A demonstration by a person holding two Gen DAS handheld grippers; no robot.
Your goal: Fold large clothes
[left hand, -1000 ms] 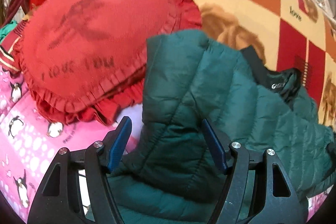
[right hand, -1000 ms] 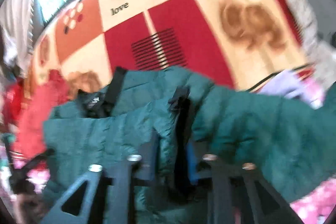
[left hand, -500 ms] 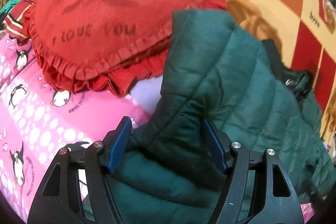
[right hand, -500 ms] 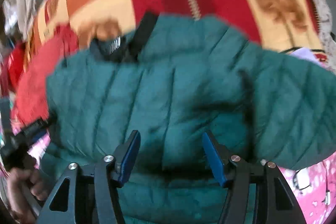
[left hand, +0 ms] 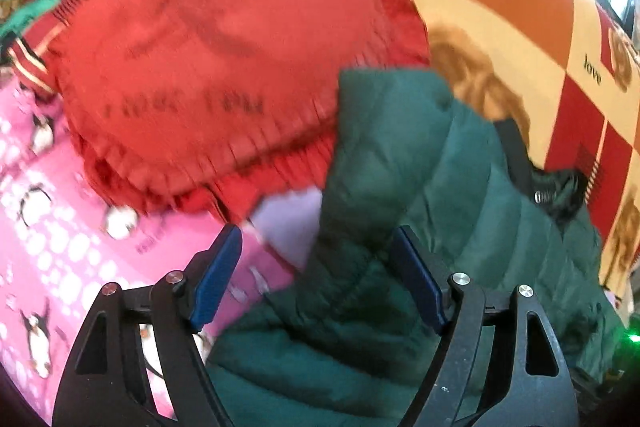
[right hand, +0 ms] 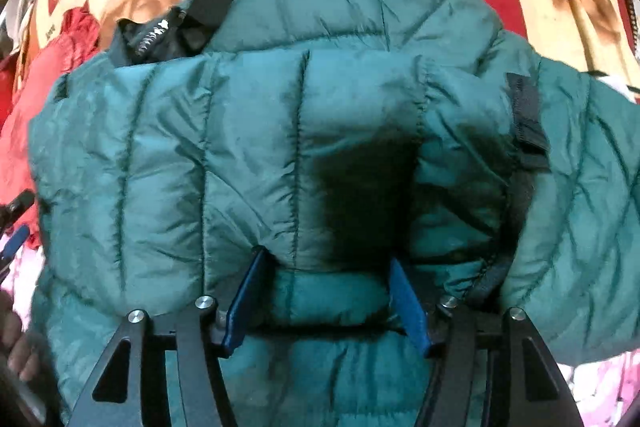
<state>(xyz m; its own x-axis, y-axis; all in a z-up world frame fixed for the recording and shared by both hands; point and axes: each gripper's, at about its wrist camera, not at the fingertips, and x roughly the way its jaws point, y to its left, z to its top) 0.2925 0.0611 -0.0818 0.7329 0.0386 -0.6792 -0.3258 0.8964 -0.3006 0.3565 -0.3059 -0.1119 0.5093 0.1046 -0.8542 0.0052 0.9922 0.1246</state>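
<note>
A dark green quilted jacket (right hand: pixel 248 131) lies spread on the bed, its black collar (right hand: pixel 160 35) toward the patterned blanket. My right gripper (right hand: pixel 328 301) hangs low over the jacket's middle. A puffy fold bulges between its blue pads, which stand apart and do not clamp it. My left gripper (left hand: pixel 316 277) is at the jacket's (left hand: pixel 420 187) left edge and its jaws are opening. The right pad (left hand: pixel 416 283) rests against the padding and the left pad (left hand: pixel 216 275) hangs free over the pink sheet. That left gripper's tip (right hand: pixel 16 227) shows at the right wrist view's left edge.
A red frilled heart-shaped cushion (left hand: pixel 224 67) lies just left of the jacket. Under everything are a pink penguin sheet (left hand: pixel 52 247) and a red, orange and cream checked blanket (left hand: pixel 520 7). A hand (right hand: pixel 16 347) shows at the lower left of the right wrist view.
My right gripper let go of the dark-edged fold it pinched and sank closer onto the jacket. My left gripper's jaws widened and its left pad came clear of the fabric.
</note>
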